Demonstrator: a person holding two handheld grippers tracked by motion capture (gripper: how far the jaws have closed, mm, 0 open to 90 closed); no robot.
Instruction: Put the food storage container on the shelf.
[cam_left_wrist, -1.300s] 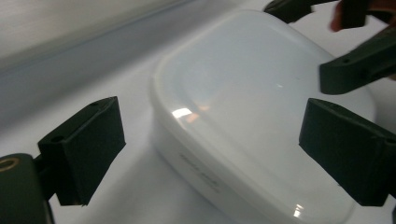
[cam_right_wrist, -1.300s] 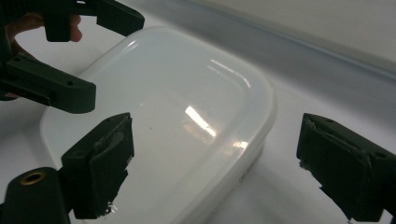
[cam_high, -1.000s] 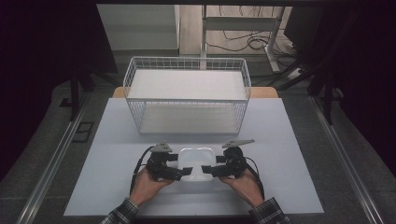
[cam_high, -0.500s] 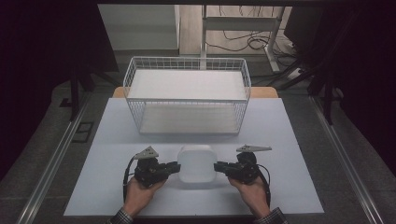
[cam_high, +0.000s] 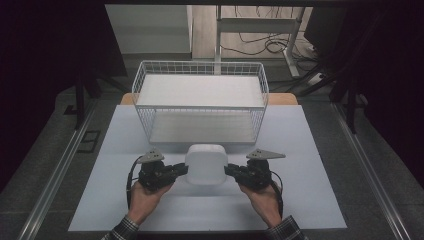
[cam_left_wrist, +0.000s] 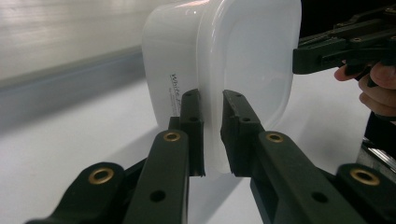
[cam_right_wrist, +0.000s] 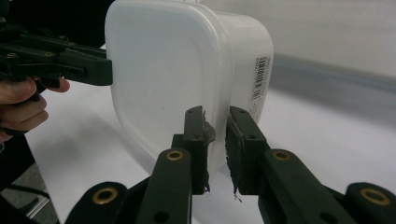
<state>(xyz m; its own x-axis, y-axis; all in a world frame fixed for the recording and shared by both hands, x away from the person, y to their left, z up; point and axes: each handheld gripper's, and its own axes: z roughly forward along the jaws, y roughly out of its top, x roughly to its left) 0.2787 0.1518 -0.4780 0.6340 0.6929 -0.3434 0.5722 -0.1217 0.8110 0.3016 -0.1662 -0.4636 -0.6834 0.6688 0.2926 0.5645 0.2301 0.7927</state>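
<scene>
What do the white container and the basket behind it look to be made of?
White container: likely translucent plastic with a smooth, slightly glossy finish; light glows through its walls, and it carries a printed barcode label. Basket: white-coated wire, by its thin open grid.

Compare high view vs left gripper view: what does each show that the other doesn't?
High view alone: the wire basket behind the tub, the white mat, both forearms.

Left gripper view alone: print on the tub's side wall, and the left claw pinching the tub's rim between its pads.

Both: the white tub, and the right claw gripping its opposite edge.
</scene>
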